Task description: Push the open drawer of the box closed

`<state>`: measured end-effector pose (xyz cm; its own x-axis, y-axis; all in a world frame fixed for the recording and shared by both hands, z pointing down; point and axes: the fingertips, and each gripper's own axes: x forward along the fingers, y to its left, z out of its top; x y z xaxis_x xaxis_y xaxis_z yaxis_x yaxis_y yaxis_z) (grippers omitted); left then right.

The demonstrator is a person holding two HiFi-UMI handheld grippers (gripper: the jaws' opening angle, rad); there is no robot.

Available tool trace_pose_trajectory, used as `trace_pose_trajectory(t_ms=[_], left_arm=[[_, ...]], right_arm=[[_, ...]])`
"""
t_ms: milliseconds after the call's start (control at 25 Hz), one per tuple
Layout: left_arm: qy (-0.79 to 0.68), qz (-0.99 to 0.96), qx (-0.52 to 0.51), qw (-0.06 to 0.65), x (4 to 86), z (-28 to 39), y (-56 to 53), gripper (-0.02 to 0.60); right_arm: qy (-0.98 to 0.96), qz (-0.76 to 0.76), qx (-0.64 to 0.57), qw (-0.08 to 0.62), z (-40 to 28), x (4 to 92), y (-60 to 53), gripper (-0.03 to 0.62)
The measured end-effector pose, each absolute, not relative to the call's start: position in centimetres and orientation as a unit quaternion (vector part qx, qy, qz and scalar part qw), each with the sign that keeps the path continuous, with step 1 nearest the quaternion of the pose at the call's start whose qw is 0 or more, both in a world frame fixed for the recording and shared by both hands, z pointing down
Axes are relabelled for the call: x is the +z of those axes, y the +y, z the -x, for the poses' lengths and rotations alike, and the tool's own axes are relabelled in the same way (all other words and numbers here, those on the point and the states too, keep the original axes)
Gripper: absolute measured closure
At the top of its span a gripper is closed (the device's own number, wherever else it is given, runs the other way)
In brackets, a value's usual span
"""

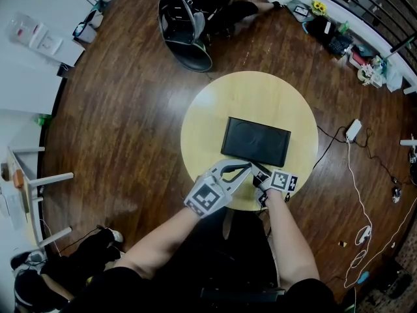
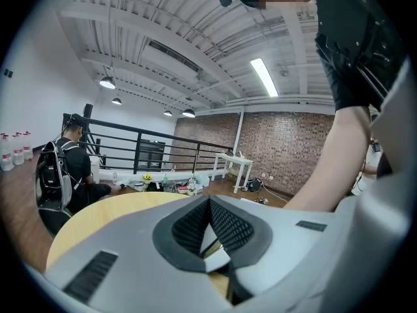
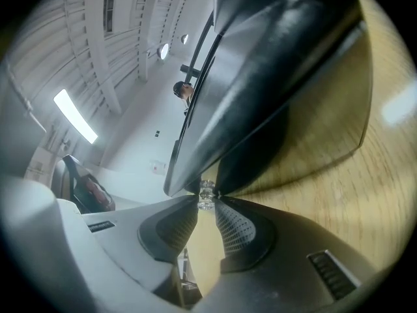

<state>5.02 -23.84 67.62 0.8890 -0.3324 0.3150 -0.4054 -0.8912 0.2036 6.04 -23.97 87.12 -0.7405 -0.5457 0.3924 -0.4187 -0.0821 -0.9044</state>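
Note:
A flat black box (image 1: 255, 141) lies in the middle of a round yellow table (image 1: 208, 116), and from above its outline shows no drawer sticking out. My right gripper (image 1: 258, 173) is at the box's near edge. In the right gripper view the box front (image 3: 273, 64) fills the upper frame and a small clear drawer knob (image 3: 206, 191) sits between the tips of my right gripper (image 3: 207, 199), which close on it. My left gripper (image 1: 247, 167) rests just left of it at the same edge. Its tips (image 2: 210, 202) meet with nothing between them.
A person with a backpack (image 1: 189, 18) sits on the wooden floor beyond the table. Cables and a white adapter (image 1: 353, 129) lie to the right. Clutter lines the railing (image 1: 339, 38) at the back right. A white table frame (image 1: 39, 175) stands far left.

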Motion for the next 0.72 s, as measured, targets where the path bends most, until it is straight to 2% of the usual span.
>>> trace_pose_trajectory(t_ms=[200, 320, 360, 560, 720], left_arm=[[-0.194, -0.962, 0.136, 0.136, 67.3, -4.0, -23.8, 0.551], [-0.194, -0.962, 0.133, 0.136, 66.4, -3.7, -23.1, 0.551], [-0.194, -0.963, 0.132, 0.135, 65.8, -3.6, -22.8, 0.552], [-0.189, -0.966, 0.120, 0.128, 61.6, -4.0, -20.4, 0.552], [-0.181, -0.971, 0.104, 0.114, 57.3, -4.5, -17.6, 0.552]], right_arm=[[0.684, 0.344, -0.642, 0.023, -5.3, 87.0, -22.5, 0.464], [0.697, 0.348, -0.627, 0.015, -5.6, 85.3, -21.4, 0.464], [0.704, 0.353, -0.616, 0.016, -5.9, 84.2, -21.2, 0.471], [0.751, 0.378, -0.541, 0.021, -7.7, 76.0, -20.0, 0.586], [0.813, 0.383, -0.437, 0.025, -8.2, 67.2, -18.4, 0.586]])
